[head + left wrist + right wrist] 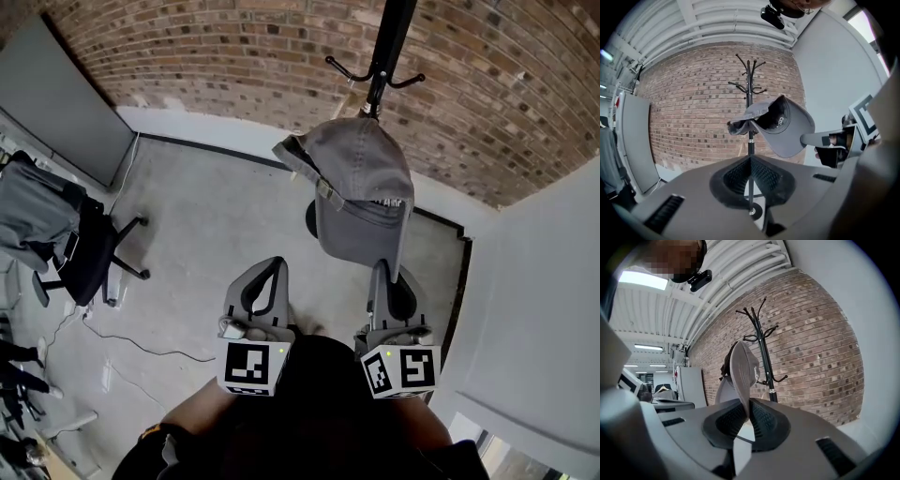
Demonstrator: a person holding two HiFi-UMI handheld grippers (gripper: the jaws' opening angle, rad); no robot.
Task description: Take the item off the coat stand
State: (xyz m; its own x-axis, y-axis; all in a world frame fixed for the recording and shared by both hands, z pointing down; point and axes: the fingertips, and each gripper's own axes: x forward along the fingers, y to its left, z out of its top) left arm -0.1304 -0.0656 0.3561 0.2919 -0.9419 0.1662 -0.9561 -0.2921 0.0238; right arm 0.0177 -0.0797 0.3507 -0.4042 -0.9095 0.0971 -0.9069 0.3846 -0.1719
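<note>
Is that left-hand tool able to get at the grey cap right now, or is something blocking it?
Probably yes. Nothing stands between the left gripper and the cap, which hangs just ahead, pinched by its edge in the right gripper. The left fingers are closed, though, and would have to open first.

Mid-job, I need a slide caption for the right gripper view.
Grey cap pinched by its brim in the right tool, coat stand and brick wall behind.

A brick wall (234, 56) is backing the grey floor (206, 225); an office chair (89, 258) is standing at left, a ceiling light (644, 280) is glowing.
</note>
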